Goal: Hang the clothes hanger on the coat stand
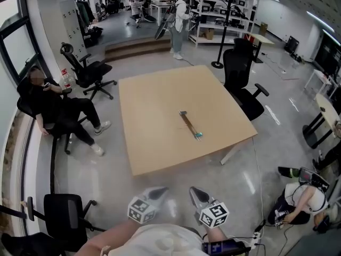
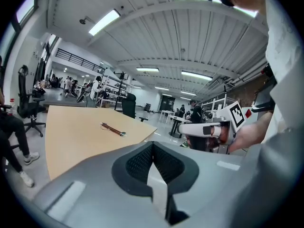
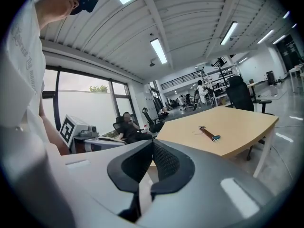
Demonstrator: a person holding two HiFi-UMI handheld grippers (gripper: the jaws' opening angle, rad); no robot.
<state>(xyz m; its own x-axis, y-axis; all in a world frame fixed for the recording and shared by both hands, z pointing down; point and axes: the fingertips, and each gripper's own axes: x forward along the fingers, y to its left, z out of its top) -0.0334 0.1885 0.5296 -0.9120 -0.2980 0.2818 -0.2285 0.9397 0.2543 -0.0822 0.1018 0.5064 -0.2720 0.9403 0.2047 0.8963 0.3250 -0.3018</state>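
A brown wooden clothes hanger [image 1: 190, 126] with a teal end lies flat near the middle of the light wooden table [image 1: 154, 143]. It also shows as the hanger [image 2: 113, 128] in the left gripper view and the hanger [image 3: 208, 133] in the right gripper view. A black coat stand [image 1: 221, 36] rises beyond the table's far right corner. My left gripper [image 1: 156, 193] [image 2: 153, 144] and right gripper [image 1: 197, 194] [image 3: 153, 141] hover side by side short of the table's near edge. Both are shut with nothing between the jaws.
A black office chair [image 1: 242, 84] stands at the table's right side. A seated person [image 1: 53, 108] and more chairs [image 1: 88, 73] are to the left. Another person [image 1: 301, 196] crouches on the floor at the right. A black chair [image 1: 64, 212] is at the lower left.
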